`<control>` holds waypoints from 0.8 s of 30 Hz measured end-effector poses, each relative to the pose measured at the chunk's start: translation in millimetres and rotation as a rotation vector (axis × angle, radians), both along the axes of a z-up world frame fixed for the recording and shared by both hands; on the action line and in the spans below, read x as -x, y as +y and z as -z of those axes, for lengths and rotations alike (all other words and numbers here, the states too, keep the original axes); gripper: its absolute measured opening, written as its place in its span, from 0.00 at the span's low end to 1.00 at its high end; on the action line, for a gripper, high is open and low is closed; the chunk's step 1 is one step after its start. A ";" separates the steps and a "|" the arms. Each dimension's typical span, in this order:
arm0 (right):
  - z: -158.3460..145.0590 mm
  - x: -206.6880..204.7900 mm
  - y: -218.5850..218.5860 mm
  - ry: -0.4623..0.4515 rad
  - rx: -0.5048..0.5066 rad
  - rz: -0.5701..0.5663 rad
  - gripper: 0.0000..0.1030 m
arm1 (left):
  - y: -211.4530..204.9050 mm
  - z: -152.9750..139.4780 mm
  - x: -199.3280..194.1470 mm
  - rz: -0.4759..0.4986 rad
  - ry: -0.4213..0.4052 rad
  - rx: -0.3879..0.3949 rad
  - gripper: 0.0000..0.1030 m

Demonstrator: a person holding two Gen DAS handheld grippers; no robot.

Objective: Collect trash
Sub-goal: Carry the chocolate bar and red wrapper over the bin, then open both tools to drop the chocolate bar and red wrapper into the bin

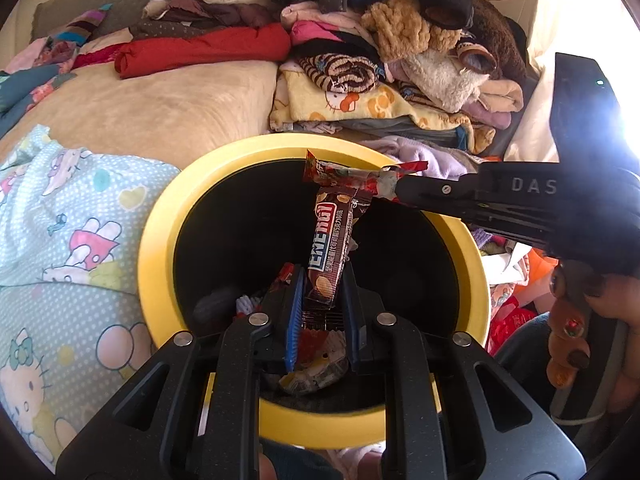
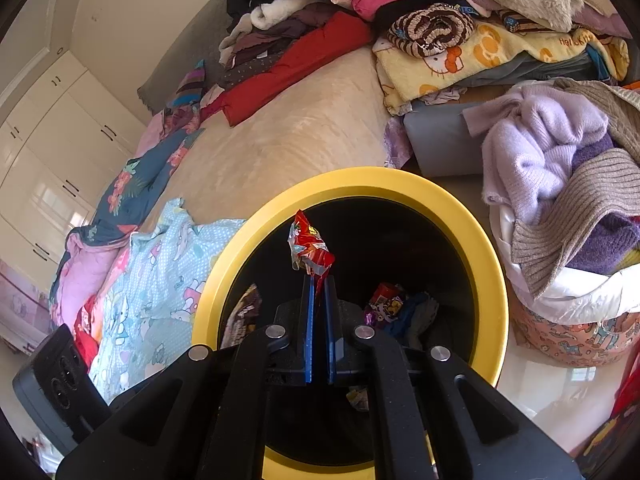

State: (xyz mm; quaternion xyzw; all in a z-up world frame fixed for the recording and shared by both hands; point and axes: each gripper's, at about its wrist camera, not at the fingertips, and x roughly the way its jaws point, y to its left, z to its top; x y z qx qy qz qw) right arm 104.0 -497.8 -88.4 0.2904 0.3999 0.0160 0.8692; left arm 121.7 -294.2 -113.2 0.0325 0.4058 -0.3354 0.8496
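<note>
Item: your left hand-held gripper (image 1: 320, 304) pinched a brown wrapper (image 1: 330, 248); your right hand-held gripper (image 2: 319, 280) pinched a red wrapper (image 2: 309, 246). Both hung over the bin (image 1: 160, 216) mouth, inside its rim. Advice: release only there.

Bed (image 2: 304, 136) with beige cover fills middle of room. Heap of folded clothes and blankets (image 1: 360, 52) along far side, red garment (image 2: 296, 68) at its edge. Light-blue cartoon-print quilt (image 1: 60, 232) on near left. White wardrobe doors (image 2: 52, 152) with dark handles on left wall. Lilac sweater (image 2: 536, 156) on basket at right. Pale glossy floor (image 2: 560, 384). Strong daylight from right.
</note>
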 end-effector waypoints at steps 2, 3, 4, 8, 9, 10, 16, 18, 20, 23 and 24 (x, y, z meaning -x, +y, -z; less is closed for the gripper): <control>0.5 -0.6 -1.1 0.001 -0.003 0.004 0.05 | -1.9 1.3 -1.7 0.001 0.006 -0.004 0.12; 1.0 -0.7 -1.8 0.002 -0.004 0.007 0.05 | -2.6 2.0 -2.1 0.001 0.007 -0.007 0.12; 1.1 -1.1 -2.0 0.003 -0.005 0.009 0.05 | -3.9 2.1 -2.8 0.001 0.007 -0.011 0.12; 3.2 -0.7 -4.6 0.009 -0.014 0.020 0.06 | -4.7 2.8 -3.2 -0.004 0.013 -0.021 0.24; 3.6 -0.5 -5.3 0.011 -0.017 0.021 0.07 | -3.8 2.5 -3.3 -0.007 0.014 -0.018 0.32; 4.0 -0.3 -5.8 0.013 -0.020 0.022 0.10 | -3.3 2.5 -3.3 -0.007 0.015 -0.017 0.34; 2.6 3.1 -6.2 0.018 -0.004 0.037 0.29 | 4.9 -0.7 -1.5 -0.027 0.009 -0.014 0.51; 2.0 4.5 -5.4 0.022 0.001 0.036 0.32 | 7.9 -3.0 -0.8 -0.031 0.005 -0.015 0.55; -0.2 6.3 -3.6 0.021 0.015 0.034 0.34 | 11.4 -6.0 -0.4 -0.039 -0.003 -0.017 0.64; -4.8 10.3 -1.6 0.013 0.031 0.035 0.42 | 17.4 -10.5 0.0 -0.056 -0.015 -0.022 0.75; -6.5 11.7 -0.8 0.009 0.037 0.034 0.42 | 20.3 -12.3 0.6 -0.062 -0.023 -0.026 0.79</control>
